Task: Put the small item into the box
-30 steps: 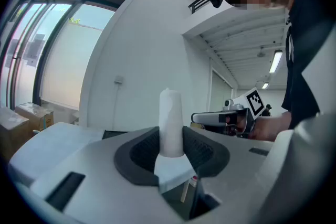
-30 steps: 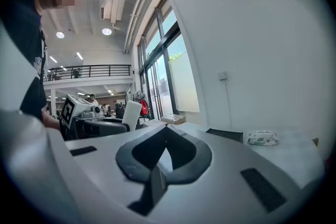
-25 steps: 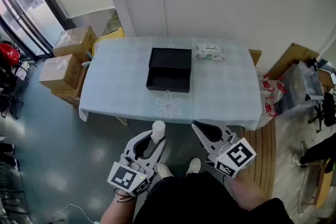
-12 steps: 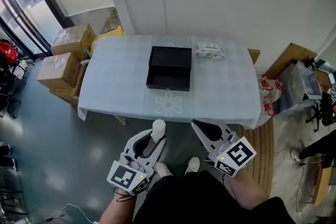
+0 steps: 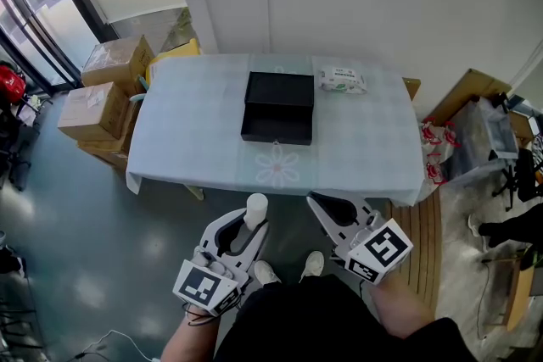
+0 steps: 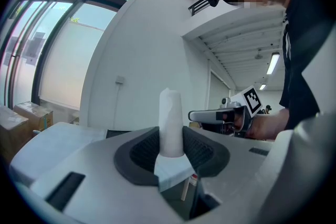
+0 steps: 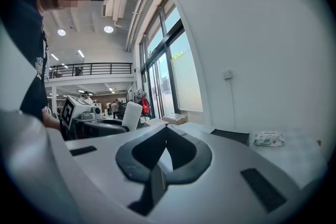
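A small white cylinder (image 5: 255, 210) stands upright between the jaws of my left gripper (image 5: 254, 220), which is shut on it; in the left gripper view the cylinder (image 6: 170, 122) rises above the dark pads (image 6: 144, 150). My right gripper (image 5: 314, 201) is beside it, shut with nothing in it, and its jaws meet at the tips (image 7: 166, 130). Both grippers hang in front of the near table edge, over the floor. The black box (image 5: 278, 108) lies open on the table's far middle, its lid behind it, and shows as a dark edge (image 7: 231, 136) in the right gripper view.
The table (image 5: 195, 127) has a pale checked cloth. A pack of wet wipes (image 5: 342, 80) lies to the right of the box. Cardboard boxes (image 5: 93, 113) are stacked on the floor at the left. More boxes and bags (image 5: 472, 127) crowd the right side.
The head view has shifted a little, so the table sits slightly to the right in the picture. Both grippers keep their places, and the left still holds the cylinder.
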Tool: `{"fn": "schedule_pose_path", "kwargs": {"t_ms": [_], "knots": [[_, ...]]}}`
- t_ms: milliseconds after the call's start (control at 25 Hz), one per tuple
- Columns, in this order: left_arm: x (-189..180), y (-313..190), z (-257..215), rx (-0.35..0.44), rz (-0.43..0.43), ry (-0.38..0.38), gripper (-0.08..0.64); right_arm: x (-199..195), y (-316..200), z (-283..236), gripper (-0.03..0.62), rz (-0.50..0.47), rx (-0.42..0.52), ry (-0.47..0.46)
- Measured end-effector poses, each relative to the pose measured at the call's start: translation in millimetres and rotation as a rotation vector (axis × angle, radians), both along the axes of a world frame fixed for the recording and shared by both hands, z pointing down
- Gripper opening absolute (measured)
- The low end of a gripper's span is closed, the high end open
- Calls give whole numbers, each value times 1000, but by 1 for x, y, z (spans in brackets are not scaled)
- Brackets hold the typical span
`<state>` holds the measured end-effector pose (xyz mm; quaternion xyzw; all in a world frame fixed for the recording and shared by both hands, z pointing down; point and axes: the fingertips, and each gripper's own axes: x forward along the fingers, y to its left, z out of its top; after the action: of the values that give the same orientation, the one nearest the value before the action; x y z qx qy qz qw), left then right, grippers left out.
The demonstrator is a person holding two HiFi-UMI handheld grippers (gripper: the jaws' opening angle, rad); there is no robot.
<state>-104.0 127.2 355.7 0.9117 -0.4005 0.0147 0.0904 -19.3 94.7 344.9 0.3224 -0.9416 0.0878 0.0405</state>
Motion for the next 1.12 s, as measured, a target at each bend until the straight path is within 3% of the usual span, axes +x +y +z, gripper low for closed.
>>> {"fn": "schedule_pose_path", "kwargs": {"t_ms": [720,1120], "knots": [[-68,2,8,-1,17,8,135,-66,-3,5,9,30,3,-5],[-84,-12,15,8,-12,6,134,-77,-17,12,9,20,-15,-3]]}}
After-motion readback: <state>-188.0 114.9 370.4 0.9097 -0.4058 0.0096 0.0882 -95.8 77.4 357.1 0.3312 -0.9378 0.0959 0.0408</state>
